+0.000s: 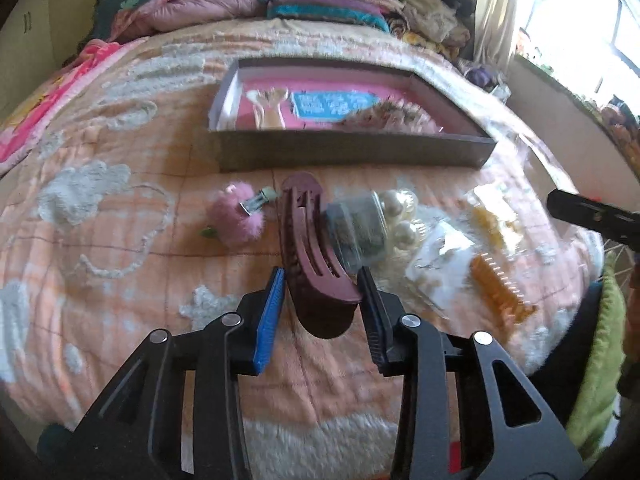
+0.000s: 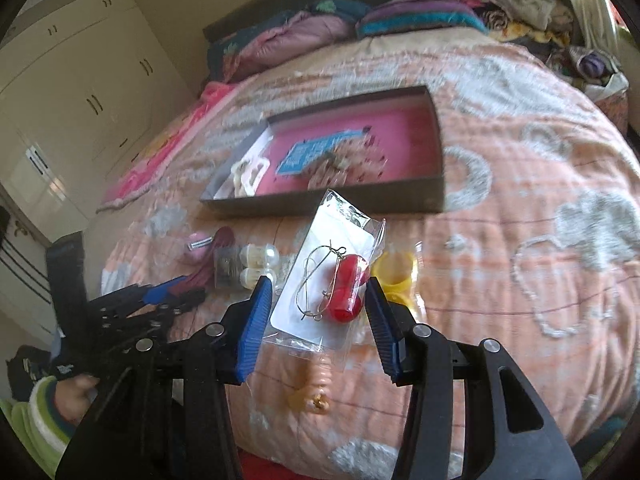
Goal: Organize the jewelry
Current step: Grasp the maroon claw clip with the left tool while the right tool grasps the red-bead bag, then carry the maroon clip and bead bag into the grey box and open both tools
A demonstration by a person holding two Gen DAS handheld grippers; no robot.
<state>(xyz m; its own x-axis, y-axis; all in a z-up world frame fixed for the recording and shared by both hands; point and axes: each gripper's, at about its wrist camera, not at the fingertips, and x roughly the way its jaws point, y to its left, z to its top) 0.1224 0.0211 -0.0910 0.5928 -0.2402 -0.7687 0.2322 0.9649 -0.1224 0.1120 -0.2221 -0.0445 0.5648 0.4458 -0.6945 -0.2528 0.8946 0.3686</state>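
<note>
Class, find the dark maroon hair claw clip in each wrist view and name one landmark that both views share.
Left wrist view: the maroon hair claw clip sits at centre, between the fingers of the left gripper.
Right wrist view: only a maroon sliver shows at left of centre, beyond the left gripper and beside the pearl beads.
Shared landmark: the shallow box with the pink lining.

A: What lies beneath the jaws?
B: A peach quilt (image 1: 120,240) with fuzzy white cloud shapes, spread over the bed.
A: And far ahead of them?
B: Folded blankets (image 1: 224,0) and a heap of clothes (image 1: 424,12) along the headboard.
A: Off to the sides?
B: A bright window (image 1: 580,32) with a pale curtain (image 1: 494,12) to the right; cream wardrobe doors (image 2: 80,80) to the left
</note>
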